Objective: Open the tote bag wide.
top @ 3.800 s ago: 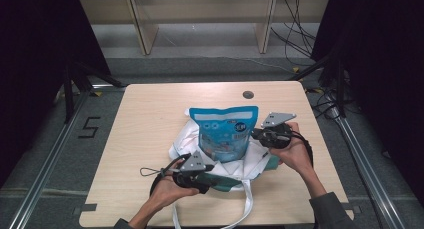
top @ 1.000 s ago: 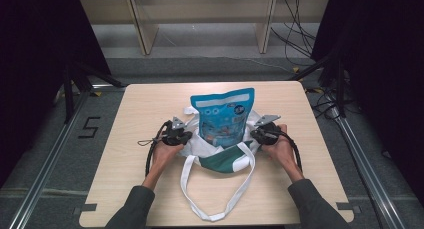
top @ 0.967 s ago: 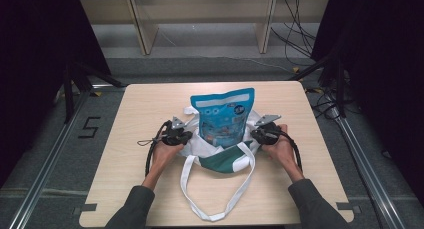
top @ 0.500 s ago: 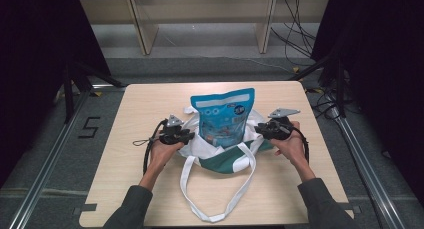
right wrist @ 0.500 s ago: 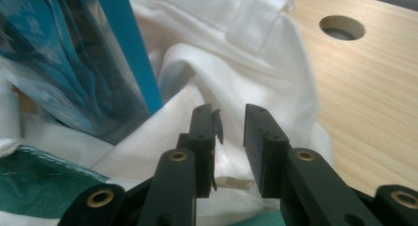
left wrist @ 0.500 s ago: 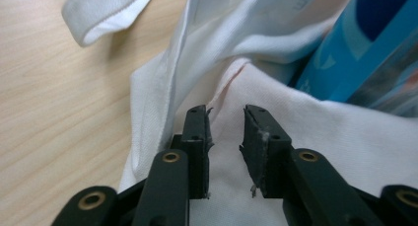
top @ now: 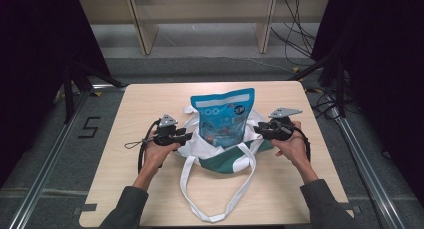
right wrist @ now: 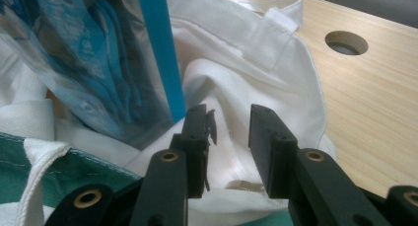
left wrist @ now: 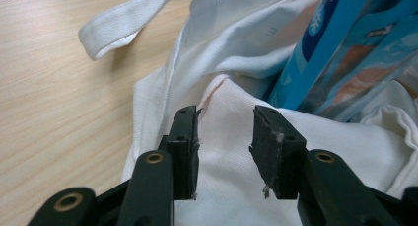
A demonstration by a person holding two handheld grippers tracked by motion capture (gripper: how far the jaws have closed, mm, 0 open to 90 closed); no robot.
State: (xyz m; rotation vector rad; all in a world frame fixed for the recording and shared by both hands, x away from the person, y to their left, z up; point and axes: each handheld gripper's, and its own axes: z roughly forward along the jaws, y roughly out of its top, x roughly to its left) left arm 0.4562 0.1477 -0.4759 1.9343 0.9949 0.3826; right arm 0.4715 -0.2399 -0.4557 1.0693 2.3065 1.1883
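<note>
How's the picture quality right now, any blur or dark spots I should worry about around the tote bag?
High view: the table is evenly lit, the surroundings fall to black, and the tote bag looks slightly soft. Left gripper view: the cloth between the fingers is sharp, while the blue pouch is blurred. Right gripper view: the near fingers are crisp; the pouch plastic shows faint sheen.

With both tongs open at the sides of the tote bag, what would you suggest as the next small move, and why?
Probably close both tongs on the cloth. The left tongs and right tongs each stand open with white fabric of the tote bag between the jaws, and the blue pouch stands only partly inside, so gripping the rim should let the bag be raised around it.
</note>
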